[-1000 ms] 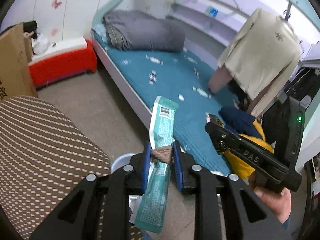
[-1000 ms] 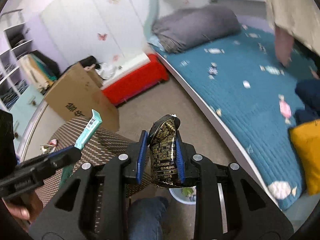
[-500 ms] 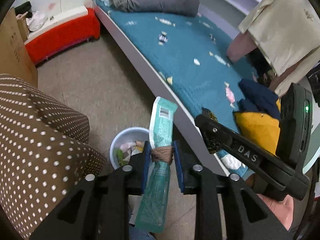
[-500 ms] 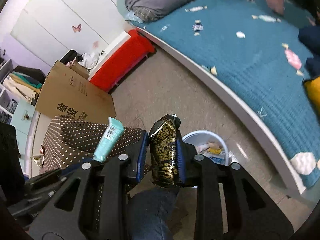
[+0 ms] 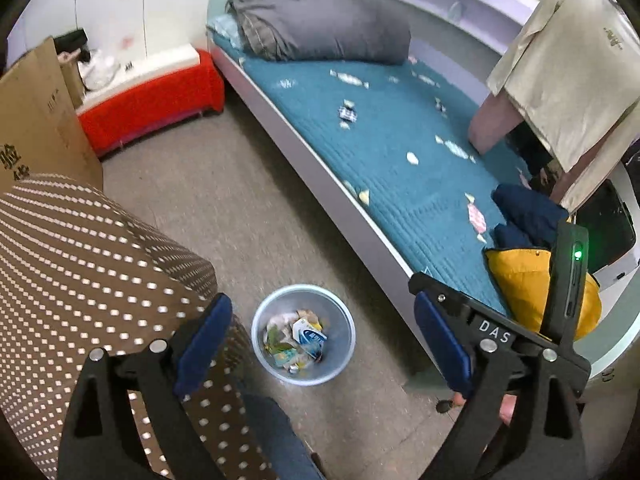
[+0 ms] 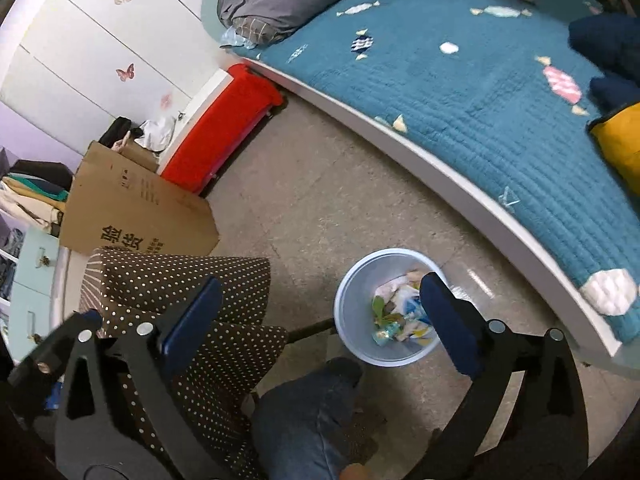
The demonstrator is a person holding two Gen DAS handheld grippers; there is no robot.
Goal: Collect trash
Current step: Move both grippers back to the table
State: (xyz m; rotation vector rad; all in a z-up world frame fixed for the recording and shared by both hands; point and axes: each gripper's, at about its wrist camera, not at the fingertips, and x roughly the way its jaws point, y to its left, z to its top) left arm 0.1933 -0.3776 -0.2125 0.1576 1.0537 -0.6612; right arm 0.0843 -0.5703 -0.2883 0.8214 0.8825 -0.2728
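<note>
Bedroom floor, trash bin [image 5: 303, 334] — shelves [image 6: 24, 216] in right view only.

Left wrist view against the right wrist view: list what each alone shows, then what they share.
Only the left wrist view shows the hanging beige shirt and the right gripper from the side. Only the right wrist view shows the pale blue drawers and the person's knee. Both show the trash bin holding wrappers, the bed, the red bench, and open jaws.
</note>
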